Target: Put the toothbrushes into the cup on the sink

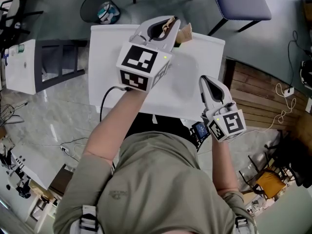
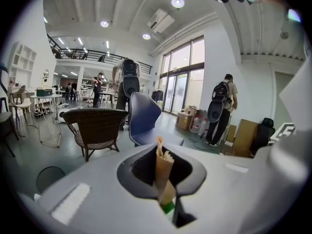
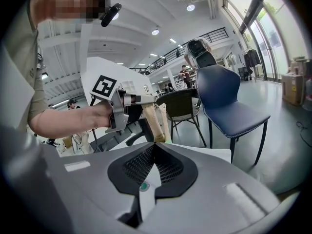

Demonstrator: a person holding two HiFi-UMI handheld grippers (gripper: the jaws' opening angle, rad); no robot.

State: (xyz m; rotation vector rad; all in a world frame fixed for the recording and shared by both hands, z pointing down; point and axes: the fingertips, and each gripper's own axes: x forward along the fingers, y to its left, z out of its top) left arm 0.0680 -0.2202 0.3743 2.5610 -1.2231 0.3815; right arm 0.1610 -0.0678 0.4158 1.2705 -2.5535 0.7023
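My left gripper (image 1: 167,27) is raised over the far edge of the white sink top (image 1: 107,67), shut on a tan paper-wrapped toothbrush (image 2: 163,172) with a green end; the toothbrush (image 1: 169,23) sticks out between the jaws. A brown object (image 1: 185,33) just right of it may be the cup; I cannot tell. From the right gripper view, the left gripper (image 3: 141,101) shows holding the tan toothbrush (image 3: 150,123) upright. My right gripper (image 1: 208,86) hovers at the sink's near right, shut with nothing between its fingers (image 3: 153,145).
A black wastebasket (image 1: 100,8) and a blue chair (image 1: 239,1) stand beyond the sink. A white cabinet (image 1: 19,65) and a dark rack (image 1: 61,57) are to the left. A wicker chair (image 2: 95,130) and standing people (image 2: 222,106) are farther off.
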